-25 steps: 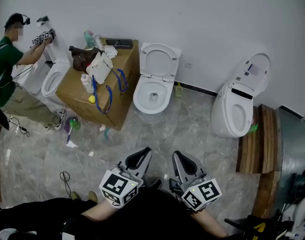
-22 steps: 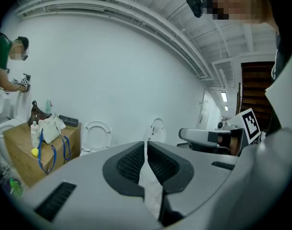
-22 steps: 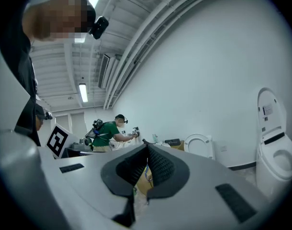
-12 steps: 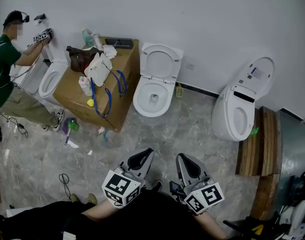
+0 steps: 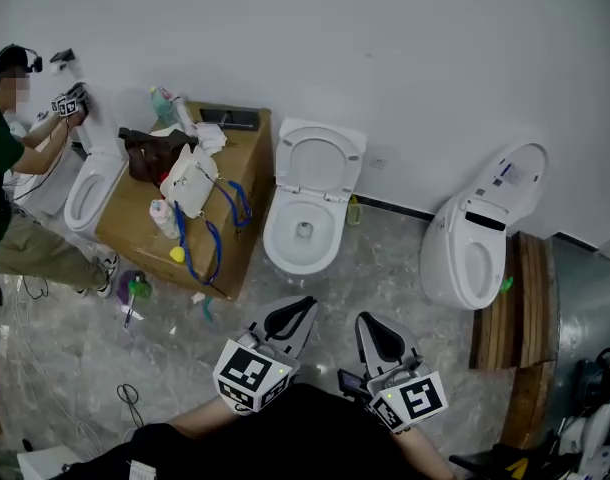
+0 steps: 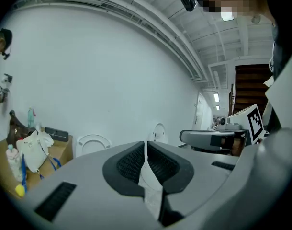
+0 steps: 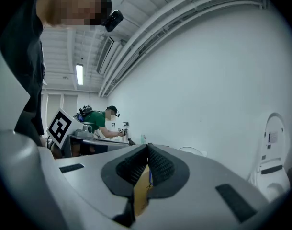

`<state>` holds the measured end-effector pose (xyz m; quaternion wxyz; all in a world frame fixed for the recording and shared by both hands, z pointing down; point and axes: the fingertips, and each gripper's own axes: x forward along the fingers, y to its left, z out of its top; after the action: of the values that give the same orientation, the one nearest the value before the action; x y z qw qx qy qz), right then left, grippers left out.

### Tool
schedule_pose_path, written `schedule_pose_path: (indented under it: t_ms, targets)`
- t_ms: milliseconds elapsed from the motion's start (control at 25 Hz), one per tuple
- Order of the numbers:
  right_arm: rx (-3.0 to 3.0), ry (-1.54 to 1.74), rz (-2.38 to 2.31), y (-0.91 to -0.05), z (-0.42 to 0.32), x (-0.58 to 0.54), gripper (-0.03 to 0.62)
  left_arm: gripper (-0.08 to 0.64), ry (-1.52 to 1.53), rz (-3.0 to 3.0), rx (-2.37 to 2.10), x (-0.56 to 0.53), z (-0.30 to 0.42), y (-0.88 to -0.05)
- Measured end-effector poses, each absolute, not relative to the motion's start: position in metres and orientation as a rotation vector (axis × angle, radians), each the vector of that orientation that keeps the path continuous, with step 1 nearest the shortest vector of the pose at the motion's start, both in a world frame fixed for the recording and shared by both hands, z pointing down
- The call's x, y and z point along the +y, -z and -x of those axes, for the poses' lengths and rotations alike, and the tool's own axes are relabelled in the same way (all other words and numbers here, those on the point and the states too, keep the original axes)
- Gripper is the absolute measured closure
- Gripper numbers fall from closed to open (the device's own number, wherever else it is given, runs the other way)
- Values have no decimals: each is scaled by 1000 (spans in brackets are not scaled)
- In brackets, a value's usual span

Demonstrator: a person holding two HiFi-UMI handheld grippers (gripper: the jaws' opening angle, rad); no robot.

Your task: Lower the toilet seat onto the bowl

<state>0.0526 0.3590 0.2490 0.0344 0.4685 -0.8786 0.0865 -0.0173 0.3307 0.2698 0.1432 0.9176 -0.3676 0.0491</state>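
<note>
Both your grippers are tucked in low against your body, which makes sense since you're nowhere near the work yet; the left gripper (image 5: pixel 290 310) has its jaws pressed together with nothing between the pads, and the right gripper (image 5: pixel 377 330) is the same, closed up and empty; both point roughly toward the wall rather than at anything in particular. Straight ahead across a stretch of marble-look floor (image 5: pixel 385 268) is the white toilet I'd take as your target; its toilet seat (image 5: pixel 320 156) is standing upright at the back, tipped toward the wall, and the bowl (image 5: pixel 303 233) below it is open, so the job hasn't begun as far as I can judge. The seat is well apart from either gripper, so you'd need to close that gap first; I'd guess hooking the top edge and easing it down beats letting it slam. Just beside the bowl on your left is a big cardboard box (image 5: pixel 135 230) with a white bag (image 5: pixel 190 180) and a dark brown bag (image 5: pixel 150 153) piled on it, which crowds that side; off to the right a second toilet (image 5: pixel 475 243) has its lid up next to a wooden pallet (image 5: pixel 530 298); another person (image 5: pixel 5 158) works at the far left.
</note>
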Motion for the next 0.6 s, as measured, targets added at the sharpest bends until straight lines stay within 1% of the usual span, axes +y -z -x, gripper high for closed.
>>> schedule_pose_path:
  t_ms: [320,600]
  targets:
    - [-2617,-450,-1486,-271,-27,293,568,529,-142,-2655,-1022,272,52,-279]
    - [-2598,-481,-1438,-284,-11,252,568,529,-158,-2638,-1072,236,69,-289]
